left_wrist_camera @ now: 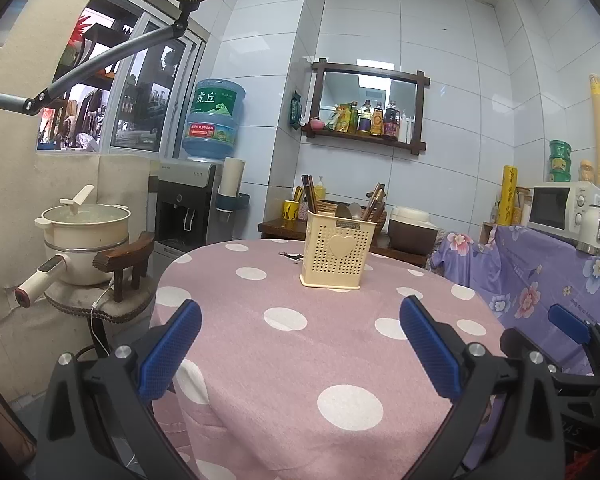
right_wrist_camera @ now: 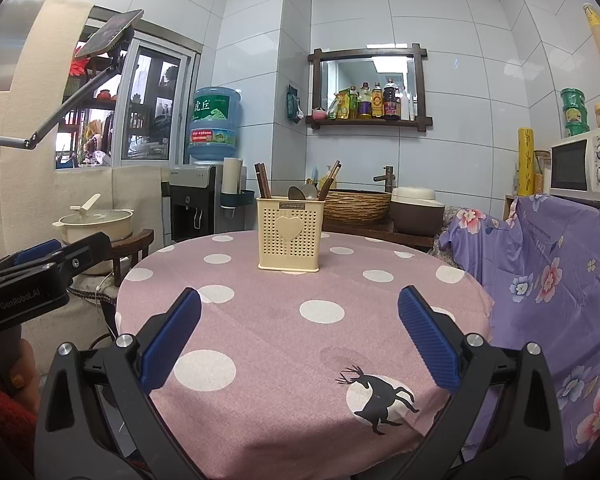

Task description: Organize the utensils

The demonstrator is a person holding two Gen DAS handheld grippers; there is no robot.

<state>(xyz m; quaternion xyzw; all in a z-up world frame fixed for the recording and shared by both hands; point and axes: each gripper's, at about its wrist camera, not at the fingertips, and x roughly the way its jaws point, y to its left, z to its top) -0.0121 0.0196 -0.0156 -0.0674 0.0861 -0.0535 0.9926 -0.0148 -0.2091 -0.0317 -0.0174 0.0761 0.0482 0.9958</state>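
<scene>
While both tools are held low over the near edge of the bench (right_wrist_camera: 284, 364), nothing is gripped by either. At the far left, a cream pot (left_wrist_camera: 86, 226) is seen on a wooden stand, well apart from the bench. The left tool (left_wrist_camera: 300, 330) is seen with its blue pads spread wide and only pink polka-dot cloth between them. A cream perforated utensil holder (left_wrist_camera: 336, 256), marked with a heart, is stood upright toward the far side of the bench, ahead of both tools and touched by neither. Dark chopsticks (right_wrist_camera: 262, 180) are lodged at its left side, spoons (right_wrist_camera: 302, 193) at its middle, and more wooden handles at its right. The right tool (right_wrist_camera: 299, 330) is likewise spread wide, with a black deer print (right_wrist_camera: 380, 400) seen on the cloth near its right pad. Further right, a white microwave (right_wrist_camera: 580, 164) is set on a purple floral cover.
</scene>
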